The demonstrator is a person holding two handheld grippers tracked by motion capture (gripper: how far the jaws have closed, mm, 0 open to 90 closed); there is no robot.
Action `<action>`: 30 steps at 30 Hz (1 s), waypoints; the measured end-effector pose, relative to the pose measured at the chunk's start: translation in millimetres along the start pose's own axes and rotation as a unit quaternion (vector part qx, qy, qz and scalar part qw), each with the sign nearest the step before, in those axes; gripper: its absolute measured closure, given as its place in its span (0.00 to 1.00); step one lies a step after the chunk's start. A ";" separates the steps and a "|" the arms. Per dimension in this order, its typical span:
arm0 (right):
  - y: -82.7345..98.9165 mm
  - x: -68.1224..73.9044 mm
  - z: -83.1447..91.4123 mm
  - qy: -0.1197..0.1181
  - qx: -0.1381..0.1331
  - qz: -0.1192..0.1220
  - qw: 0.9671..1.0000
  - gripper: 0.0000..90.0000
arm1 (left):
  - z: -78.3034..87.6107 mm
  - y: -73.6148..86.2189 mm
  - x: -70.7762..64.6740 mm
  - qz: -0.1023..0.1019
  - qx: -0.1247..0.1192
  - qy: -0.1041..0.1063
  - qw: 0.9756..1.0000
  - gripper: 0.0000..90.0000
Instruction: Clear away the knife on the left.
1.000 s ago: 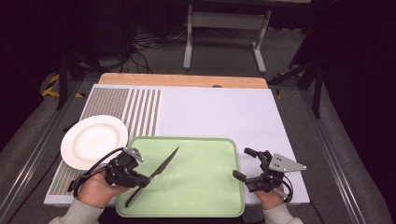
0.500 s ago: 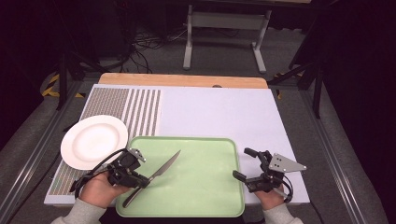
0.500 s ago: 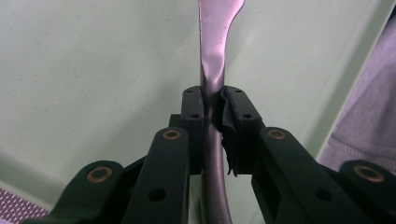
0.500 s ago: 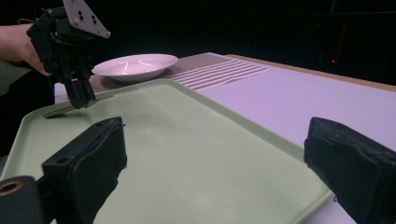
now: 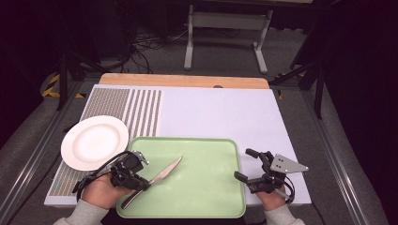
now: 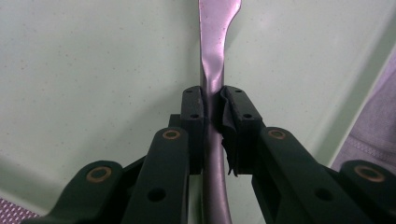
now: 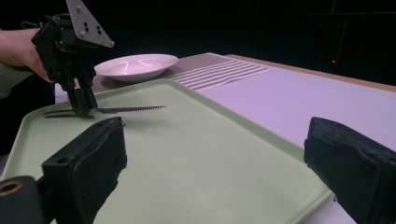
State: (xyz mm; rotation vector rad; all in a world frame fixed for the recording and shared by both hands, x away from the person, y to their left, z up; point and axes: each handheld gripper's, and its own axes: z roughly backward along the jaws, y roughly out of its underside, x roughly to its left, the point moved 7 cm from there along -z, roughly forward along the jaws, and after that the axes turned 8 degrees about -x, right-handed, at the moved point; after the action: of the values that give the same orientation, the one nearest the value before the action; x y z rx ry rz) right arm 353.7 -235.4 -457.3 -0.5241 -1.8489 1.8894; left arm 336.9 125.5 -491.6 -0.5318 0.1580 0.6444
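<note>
My left tool is clenched on the knife, its pads pinching the handle where it narrows toward the blade. In the left gripper view the handle runs straight up between the two jaws and the blade widens beyond them. The knife hangs just above the tray, near its left edge, roughly level, with the serrated blade pointing toward the tray's middle; in the right gripper view the left tool comes down on it from above and the blade casts a thin shadow on the green surface.

My right tool is released, jaws wide apart with nothing between them, at the tray's right edge. In its own view the two pads frame the tray's near corner.

A white plate sits just off the tray's far left corner, on the striped part of the worktop. The tray lies at the worktop's near edge.
</note>
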 end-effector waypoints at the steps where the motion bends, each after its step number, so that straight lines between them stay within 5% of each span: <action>1: -0.1 0.1 0.0 0.000 0.000 0.000 1.000 0.07 | -0.8 -0.3 0.4 -0.002 -0.002 -0.001 1.000 0.88; 17: -0.4 0.1 0.5 -0.002 -0.001 0.000 1.000 0.07 | -1.8 1.5 2.8 0.007 -0.004 -0.001 1.000 0.87; 26: -0.6 0.0 0.8 -0.001 -0.002 -0.001 1.000 0.07 | 6.5 -4.2 1.2 0.007 -0.036 -0.004 0.999 0.48; 28: -0.5 -0.1 0.7 -0.001 -0.002 -0.002 1.000 0.07 | 9.8 -9.1 2.2 -0.011 -0.059 -0.018 0.998 0.29; 30: -0.5 -0.1 0.7 -0.001 -0.002 -0.002 1.000 0.07 | 10.5 -9.8 1.4 -0.018 -0.060 -0.016 0.998 0.25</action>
State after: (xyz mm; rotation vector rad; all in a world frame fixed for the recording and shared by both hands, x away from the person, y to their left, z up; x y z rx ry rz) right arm 353.5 -236.0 -456.8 -0.5195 -1.8544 1.8839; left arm 343.8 125.1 -478.9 -0.6384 0.0797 0.6295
